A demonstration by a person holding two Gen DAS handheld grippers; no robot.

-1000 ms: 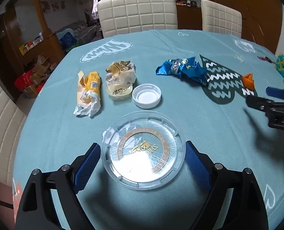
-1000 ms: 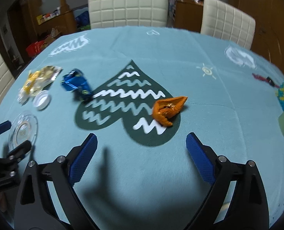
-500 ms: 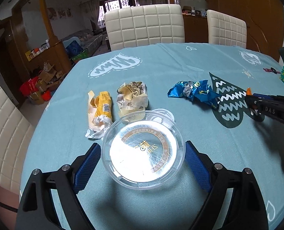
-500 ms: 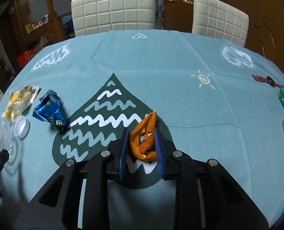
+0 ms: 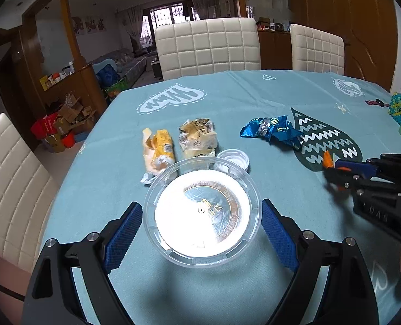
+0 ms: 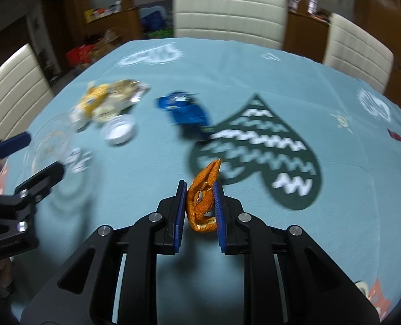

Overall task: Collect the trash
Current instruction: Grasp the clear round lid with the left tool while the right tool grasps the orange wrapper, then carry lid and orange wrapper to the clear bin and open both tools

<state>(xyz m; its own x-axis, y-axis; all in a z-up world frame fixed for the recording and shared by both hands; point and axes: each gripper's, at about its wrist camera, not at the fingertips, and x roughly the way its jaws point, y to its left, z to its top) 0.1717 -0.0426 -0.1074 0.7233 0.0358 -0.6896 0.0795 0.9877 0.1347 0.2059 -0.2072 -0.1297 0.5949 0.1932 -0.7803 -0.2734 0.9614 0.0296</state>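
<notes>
The left hand-held gripper (image 5: 200, 227) is gripping a clear round plastic lid (image 5: 201, 211) by its rim, its blue pads pressing on either side and the lid sitting just above the teal table (image 5: 254, 100). Over on the other side, the right hand-held gripper (image 6: 199, 211) is pinching a curled piece of orange peel (image 6: 201, 200) tight between its blue pads, the peel's tip poking out past them over the dark heart print (image 6: 262, 146). Lying on the table beyond the lid are a small white cap (image 5: 232, 158), a yellow wrapper (image 5: 158, 151), a pale crumpled wrapper (image 5: 197, 138) just beside it, and a blue foil wrapper (image 5: 270, 130) further right. The right wrist view is blurring.
</notes>
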